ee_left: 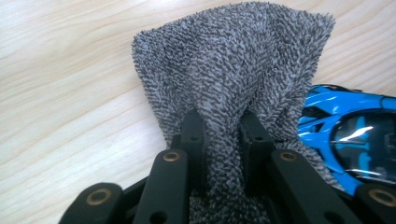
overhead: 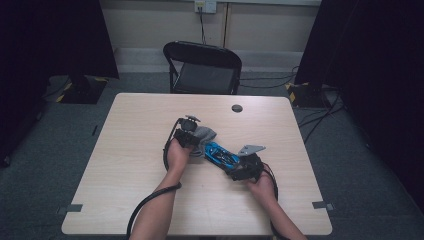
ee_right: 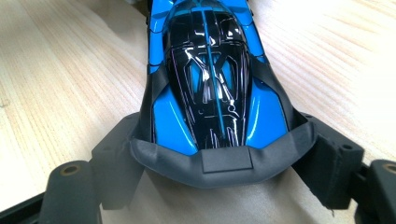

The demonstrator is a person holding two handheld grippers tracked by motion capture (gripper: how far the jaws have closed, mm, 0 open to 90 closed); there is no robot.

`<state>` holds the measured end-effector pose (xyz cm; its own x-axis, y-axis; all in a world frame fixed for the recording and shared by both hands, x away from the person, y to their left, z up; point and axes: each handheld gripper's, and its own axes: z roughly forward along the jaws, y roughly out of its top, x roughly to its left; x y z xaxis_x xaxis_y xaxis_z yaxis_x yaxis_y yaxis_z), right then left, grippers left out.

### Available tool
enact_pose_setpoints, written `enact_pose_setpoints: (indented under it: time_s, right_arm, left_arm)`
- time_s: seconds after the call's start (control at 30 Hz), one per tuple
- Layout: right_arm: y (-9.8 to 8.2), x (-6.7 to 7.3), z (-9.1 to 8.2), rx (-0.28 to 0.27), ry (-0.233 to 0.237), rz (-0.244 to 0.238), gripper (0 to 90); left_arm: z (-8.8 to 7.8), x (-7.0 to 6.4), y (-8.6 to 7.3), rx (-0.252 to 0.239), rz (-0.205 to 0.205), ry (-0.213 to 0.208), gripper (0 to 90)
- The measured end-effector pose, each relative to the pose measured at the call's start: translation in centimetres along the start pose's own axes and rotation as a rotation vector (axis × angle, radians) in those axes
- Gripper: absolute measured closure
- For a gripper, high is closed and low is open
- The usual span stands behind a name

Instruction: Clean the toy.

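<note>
A pale wooden surface (overhead: 130, 150) carries a grey terry cloth (ee_left: 233, 79) pinched in the left gripper (ee_left: 223, 133), just beside a glossy blue-and-black toy car (ee_right: 210, 79), whose rear the right gripper (ee_right: 219, 158) clamps.

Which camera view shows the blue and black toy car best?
The right gripper view: the blue and black toy car lies nearly whole between the jaws. The left gripper view shows one end beside the grey terry cloth; the high view shows it small.
</note>
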<state>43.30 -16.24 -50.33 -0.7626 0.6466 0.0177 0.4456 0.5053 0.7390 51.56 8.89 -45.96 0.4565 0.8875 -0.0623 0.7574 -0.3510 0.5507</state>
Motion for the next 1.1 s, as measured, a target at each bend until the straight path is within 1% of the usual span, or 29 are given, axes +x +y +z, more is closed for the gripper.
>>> enact_pose_setpoints:
  time_s: [0.1, 0.13, 0.2, 0.23, 0.33, 0.4, 0.43, 0.53, 0.6, 0.8, 0.9, 0.97, 1.03, 1.1]
  right_arm:
    - [0.0, 0.0, 0.0, -0.001, -0.001, 0.0, 23.7]
    - [0.0, 0.0, 0.0, 0.0, 0.0, 0.0, 23.7]
    - [0.0, 0.0, 0.0, -0.001, -0.001, 0.001, 23.7]
    - [0.0, 0.0, 0.0, -0.001, -0.001, 0.001, 23.7]
    - [0.0, 0.0, 0.0, -0.001, -0.001, -0.001, 23.7]
    - [0.0, 0.0, 0.0, -0.001, -0.001, 0.0, 23.7]
    - [0.0, 0.0, 0.0, -0.001, -0.001, 0.0, 23.7]
    - [0.0, 0.0, 0.0, -0.001, -0.001, 0.0, 23.7]
    - [0.0, 0.0, 0.0, -0.001, -0.001, 0.0, 23.7]
    - [0.0, 0.0, 0.0, -0.001, -0.001, -0.001, 23.7]
    - [0.0, 0.0, 0.0, 0.0, 0.0, -0.001, 23.7]
    - [0.0, 0.0, 0.0, -0.001, -0.001, 0.0, 23.7]
    - [0.0, 0.0, 0.0, -0.001, -0.001, 0.0, 23.7]
    - [0.0, 0.0, 0.0, -0.001, -0.001, 0.0, 23.7]
  left_arm:
    - [-0.6, 0.5, -0.1, -0.015, -0.005, 0.004, 75.6]
    - [-0.9, 0.6, -0.1, -0.021, -0.01, -0.002, 75.6]
    - [-1.5, 0.6, 0.0, -0.037, -0.008, -0.009, 75.6]
    - [-1.8, 0.6, 0.0, -0.041, 0.0, -0.01, 75.6]
    - [-3.0, 0.6, 0.3, -0.063, 0.009, -0.036, 75.6]
    - [-3.5, 0.4, 0.3, -0.072, 0.015, -0.053, 75.6]
    - [-3.7, 0.2, 0.3, -0.079, 0.015, -0.068, 75.6]
    - [-4.2, -0.6, 0.2, -0.092, 0.031, -0.1, 75.6]
    - [-4.3, -1.3, 0.1, -0.094, 0.055, -0.117, 75.6]
    - [-4.4, -3.4, -0.2, -0.108, 0.094, -0.164, 75.7]
    - [-4.3, -4.5, -0.3, -0.106, 0.121, -0.183, 75.7]
    - [-4.1, -5.2, -0.4, -0.105, 0.13, -0.196, 75.6]
    - [-3.9, -5.9, -0.5, -0.1, 0.147, -0.205, 75.7]
    - [-3.7, -6.6, -0.5, -0.09, 0.163, -0.223, 75.7]
